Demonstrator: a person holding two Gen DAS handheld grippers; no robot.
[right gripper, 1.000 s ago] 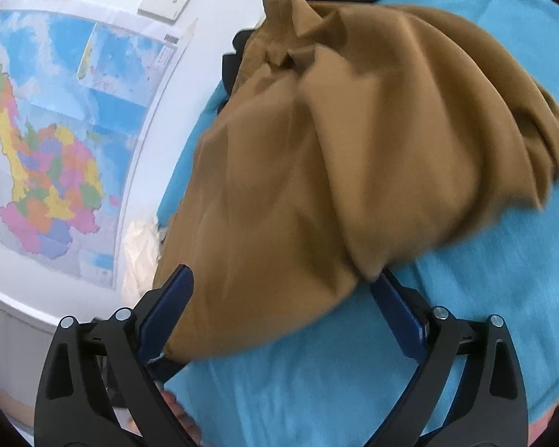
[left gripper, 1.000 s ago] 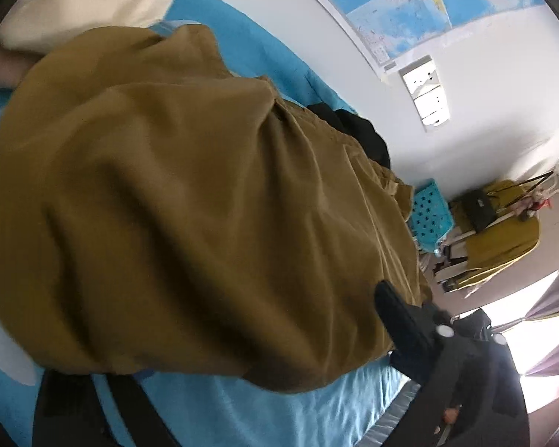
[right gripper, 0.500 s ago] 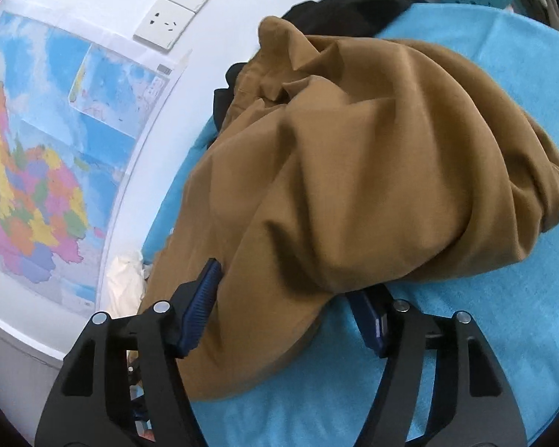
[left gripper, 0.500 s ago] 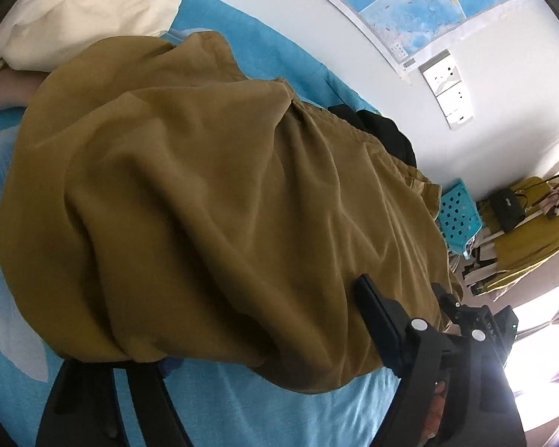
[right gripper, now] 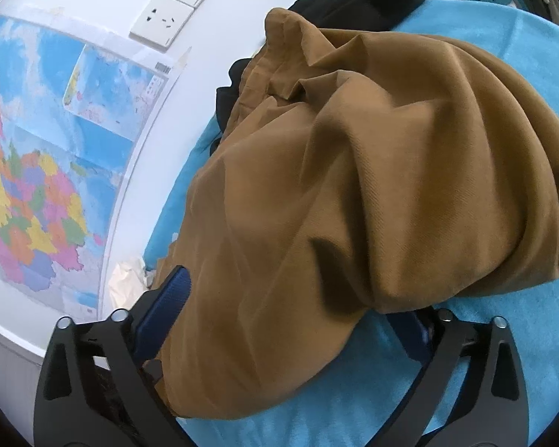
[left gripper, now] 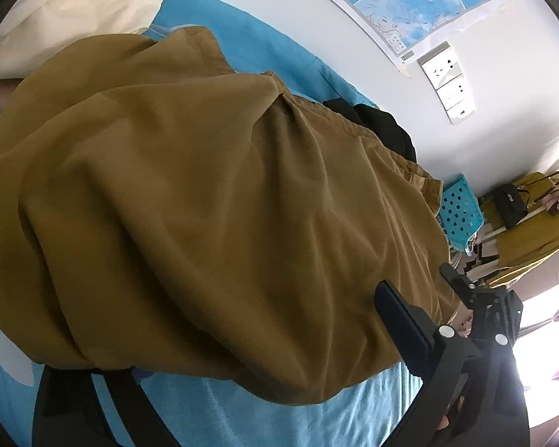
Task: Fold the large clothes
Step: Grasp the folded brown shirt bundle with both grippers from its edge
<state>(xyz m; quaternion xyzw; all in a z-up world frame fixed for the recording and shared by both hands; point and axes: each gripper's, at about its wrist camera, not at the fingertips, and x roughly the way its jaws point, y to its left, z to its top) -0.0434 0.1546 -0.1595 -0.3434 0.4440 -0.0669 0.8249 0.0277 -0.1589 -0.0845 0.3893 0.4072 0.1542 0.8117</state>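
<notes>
The mustard-brown garment (left gripper: 205, 205) lies heaped on the blue bedsheet (left gripper: 279, 421), filling the left wrist view from about nine o'clock through to three. It is bunched rather than spread, probably because both grippers are working along its near hem to gather or lift an edge for a fold. The left gripper (left gripper: 249, 365) sits at six o'clock with its jaws set wide: one blue-padded finger (left gripper: 402, 320) shows at four o'clock, resting beside the cloth, and the other is buried under the hem at seven o'clock. Whether the pads actually pinch fabric I cannot tell. Its jaws have just been opening again after a brief narrowing, with cloth draped between them.

In the right wrist view the garment (right gripper: 372, 186) spreads from the centre towards two o'clock, a black garment (right gripper: 354, 3) behind it at twelve. The right gripper (right gripper: 290, 320) stands fairly wide at six o'clock, cloth hanging between its fingers; it too has just been widening after a squeeze.

Compared with a second ago, the fabric has slid nearer and now covers more of both grippers, and the wall map (right gripper: 37, 186) sits closer to nine o'clock.
</notes>
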